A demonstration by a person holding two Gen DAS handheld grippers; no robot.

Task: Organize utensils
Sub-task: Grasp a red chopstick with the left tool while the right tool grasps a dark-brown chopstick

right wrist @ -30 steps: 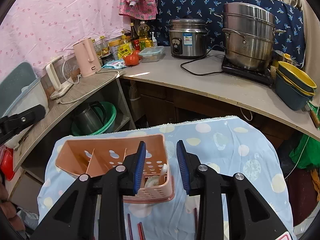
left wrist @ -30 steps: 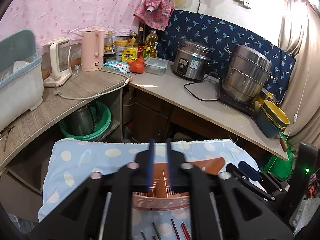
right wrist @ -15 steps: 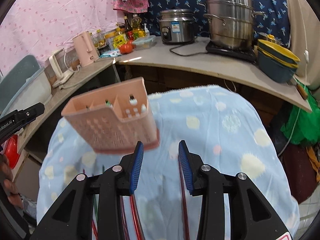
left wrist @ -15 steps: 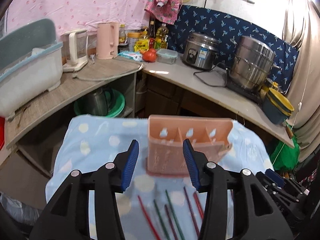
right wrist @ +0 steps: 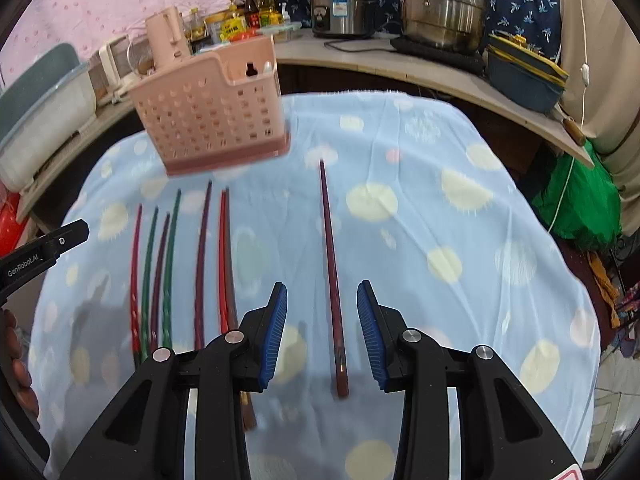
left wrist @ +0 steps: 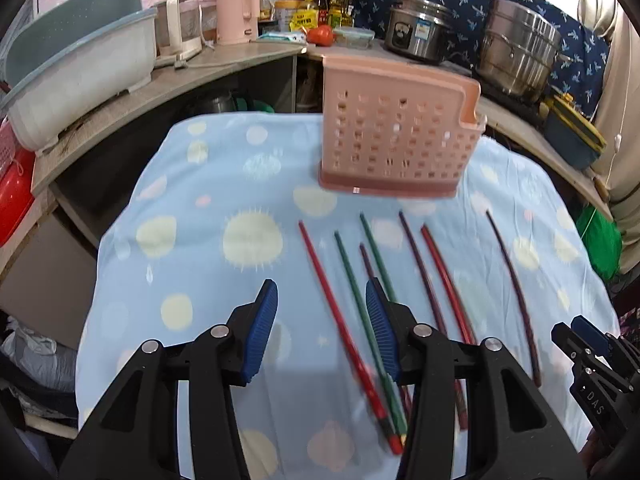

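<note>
A pink perforated utensil holder (left wrist: 400, 136) stands upright at the far side of a blue dotted cloth (left wrist: 224, 200); it also shows in the right wrist view (right wrist: 212, 112). Several red, green and dark purple chopsticks (left wrist: 360, 304) lie side by side on the cloth in front of it (right wrist: 168, 256). One dark red chopstick (right wrist: 330, 264) lies apart, between my right gripper's fingers. My left gripper (left wrist: 322, 330) is open and empty above the chopsticks' near ends. My right gripper (right wrist: 322, 334) is open and empty over the single chopstick.
A counter (right wrist: 400, 60) runs behind the cloth with a rice cooker (right wrist: 344, 8), steel steamer pot (right wrist: 444, 4), stacked bowls (right wrist: 524, 72), pink kettle (left wrist: 236, 12), bottles and a tomato. A grey dish rack (left wrist: 72, 68) sits at the left. A green bag (right wrist: 580, 196) lies at right.
Both grippers have pulled back and down from the pink holder, which now stands on the cloth. The left gripper, earlier shut, is open. The chopsticks have come into full view.
</note>
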